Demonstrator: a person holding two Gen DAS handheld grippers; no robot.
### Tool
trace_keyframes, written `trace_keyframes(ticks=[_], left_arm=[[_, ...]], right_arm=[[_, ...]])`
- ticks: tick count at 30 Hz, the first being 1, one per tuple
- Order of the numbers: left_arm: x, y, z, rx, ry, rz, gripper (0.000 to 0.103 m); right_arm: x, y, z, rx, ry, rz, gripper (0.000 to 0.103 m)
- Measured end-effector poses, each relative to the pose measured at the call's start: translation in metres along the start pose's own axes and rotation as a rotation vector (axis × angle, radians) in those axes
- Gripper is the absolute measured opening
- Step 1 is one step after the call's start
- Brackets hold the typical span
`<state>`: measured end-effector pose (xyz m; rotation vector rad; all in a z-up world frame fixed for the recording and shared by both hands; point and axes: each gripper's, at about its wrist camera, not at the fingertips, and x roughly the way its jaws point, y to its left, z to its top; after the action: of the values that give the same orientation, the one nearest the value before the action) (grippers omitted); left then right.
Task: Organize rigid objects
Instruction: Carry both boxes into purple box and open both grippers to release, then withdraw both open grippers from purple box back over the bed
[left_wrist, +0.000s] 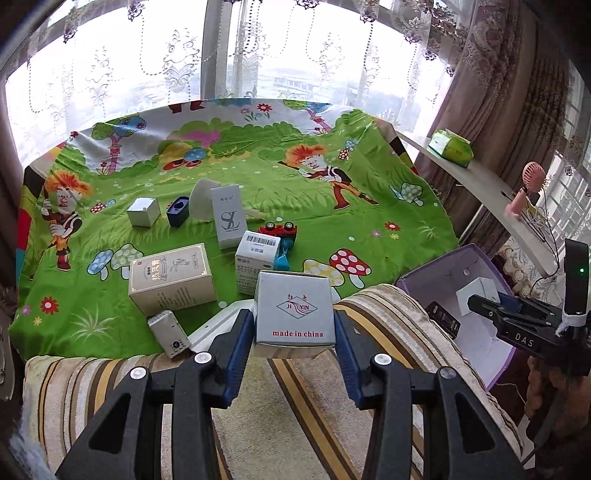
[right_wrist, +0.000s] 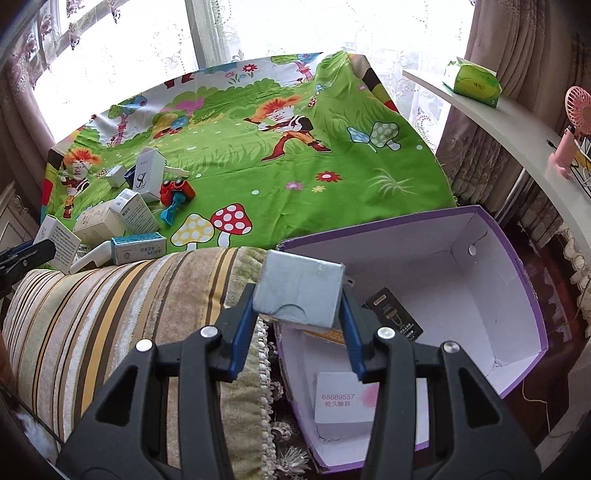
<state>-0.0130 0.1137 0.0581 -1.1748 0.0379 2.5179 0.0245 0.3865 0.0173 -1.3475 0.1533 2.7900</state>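
My left gripper (left_wrist: 294, 321) is shut on a grey carton (left_wrist: 293, 308) printed "made in china", held over the striped cushion (left_wrist: 295, 406). My right gripper (right_wrist: 299, 295) is shut on a plain grey box (right_wrist: 299, 290), raised above the near left corner of the purple storage box (right_wrist: 509, 258). Inside that box lie a white carton (right_wrist: 343, 402) with printed numbers and a black packet (right_wrist: 397, 317). On the green cartoon cloth (left_wrist: 332, 229) stand several small boxes, among them a beige one (left_wrist: 171, 277) and a tall white one (left_wrist: 229, 216).
A red toy car (left_wrist: 279, 230) lies overturned among the boxes, beside a blue toy piece (right_wrist: 171, 212). A white curved shelf (right_wrist: 517, 122) at the right carries a green tissue pack (right_wrist: 472, 83) and a pink fan (right_wrist: 576, 110). Curtains and a window stand behind the cloth.
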Motion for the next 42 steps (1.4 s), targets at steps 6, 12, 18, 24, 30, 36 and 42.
trace_keyframes(ticks=[6,12,18,24,30,36,42], left_arm=[[0.011,-0.041,0.003,0.088,0.028,-0.076,0.045],[0.025,-0.078,0.006,0.157,0.073,-0.164,0.045],[0.038,-0.119,0.003,0.235,0.117,-0.241,0.045],[0.044,-0.146,-0.002,0.288,0.153,-0.287,0.045],[0.048,-0.159,-0.003,0.307,0.171,-0.319,0.045],[0.049,-0.163,-0.003,0.318,0.175,-0.340,0.046],[0.045,-0.157,-0.001,0.305,0.152,-0.305,0.055]], right_arm=[[-0.008,-0.037,-0.008,0.060,-0.002,-0.056,0.048],[-0.014,-0.064,-0.016,0.101,0.004,-0.119,0.048],[-0.017,-0.084,-0.026,0.138,0.016,-0.148,0.048],[-0.018,-0.097,-0.032,0.169,0.023,-0.170,0.048],[-0.018,-0.105,-0.035,0.190,0.025,-0.179,0.048],[-0.019,-0.108,-0.035,0.200,0.024,-0.193,0.050],[-0.021,-0.107,-0.033,0.211,0.015,-0.198,0.060]])
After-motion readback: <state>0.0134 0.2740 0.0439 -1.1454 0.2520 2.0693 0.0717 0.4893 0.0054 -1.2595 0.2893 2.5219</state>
